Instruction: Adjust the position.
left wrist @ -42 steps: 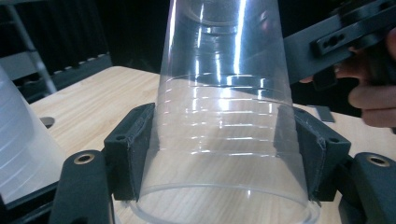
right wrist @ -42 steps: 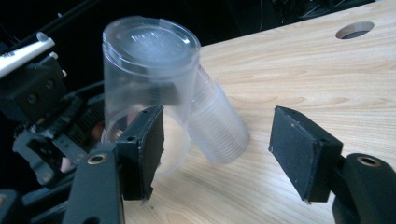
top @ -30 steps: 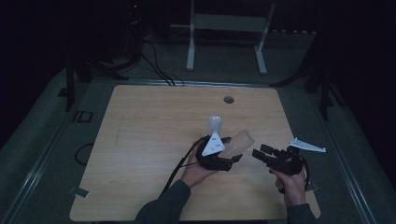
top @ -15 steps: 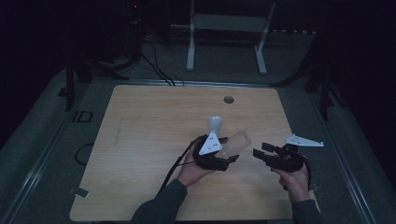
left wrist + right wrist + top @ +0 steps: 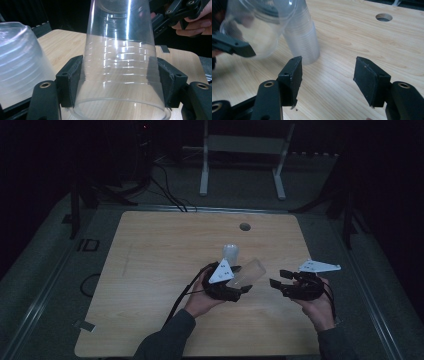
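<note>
Dark room around a pale wooden desk (image 5: 150,270) with a round cable hole (image 5: 244,226) near its far edge. Left gripper (image 5: 235,282): fingers (image 5: 71,80) closed on the ribbed wall of a clear plastic cup (image 5: 120,62), just above the rim, the cup held off the desk right of centre and tilted with its base toward the right gripper (image 5: 279,279). Right gripper: fingers (image 5: 293,75) spread wide with nothing between them, just right of the cup and apart from it. A stack of cups (image 5: 230,254) stands mouth-down just beyond the held cup. Handling, as a judgement: the cup is very light, thin-walled and smooth; it will buckle under a hard squeeze and may slip under a weak one. The ribbed band and rolled rim are the stiffest places to hold; the narrow base would suit the second gripper. Open desk lies to the left and far side; the near and right edges are close to both hands, and the stack could tip if brushed
</note>
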Demonstrator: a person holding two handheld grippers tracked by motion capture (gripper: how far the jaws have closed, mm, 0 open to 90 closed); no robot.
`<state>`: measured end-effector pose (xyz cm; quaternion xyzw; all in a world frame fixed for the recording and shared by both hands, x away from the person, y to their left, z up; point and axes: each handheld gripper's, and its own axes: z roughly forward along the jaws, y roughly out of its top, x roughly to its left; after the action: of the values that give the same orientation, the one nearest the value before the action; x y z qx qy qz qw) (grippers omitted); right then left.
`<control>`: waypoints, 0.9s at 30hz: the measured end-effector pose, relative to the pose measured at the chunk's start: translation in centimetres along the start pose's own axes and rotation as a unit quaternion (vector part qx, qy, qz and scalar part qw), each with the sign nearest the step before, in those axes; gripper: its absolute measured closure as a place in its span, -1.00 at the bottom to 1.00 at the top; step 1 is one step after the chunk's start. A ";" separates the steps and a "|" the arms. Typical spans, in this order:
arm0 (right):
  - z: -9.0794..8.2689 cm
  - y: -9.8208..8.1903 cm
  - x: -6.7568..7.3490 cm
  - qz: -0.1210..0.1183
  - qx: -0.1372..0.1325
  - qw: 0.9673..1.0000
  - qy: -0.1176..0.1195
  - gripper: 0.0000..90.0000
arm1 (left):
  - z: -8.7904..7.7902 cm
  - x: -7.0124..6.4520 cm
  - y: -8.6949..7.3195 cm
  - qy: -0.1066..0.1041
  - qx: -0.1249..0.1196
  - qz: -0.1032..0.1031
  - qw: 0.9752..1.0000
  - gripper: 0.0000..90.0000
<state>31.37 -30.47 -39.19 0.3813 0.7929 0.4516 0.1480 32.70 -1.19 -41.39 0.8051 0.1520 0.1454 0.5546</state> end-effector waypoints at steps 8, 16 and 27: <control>-0.1 0.7 0.4 -0.037 0.019 0.999 -0.009 -0.11 | -0.2 0.1 0.0 -0.004 0.003 0.005 1.000 -0.32; 0.2 1.6 0.8 -0.076 0.045 0.996 -0.002 -0.10 | -0.3 0.3 -0.1 -0.011 0.007 0.009 1.000 -0.32; 0.6 2.5 1.8 -0.117 0.071 0.991 0.013 -0.08 | -0.6 0.5 -0.2 -0.016 0.016 0.016 1.000 -0.32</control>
<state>31.74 -28.05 -37.24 0.2897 0.8638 0.3790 0.1623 32.92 -0.42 -41.35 0.8182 0.1325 0.1391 0.5418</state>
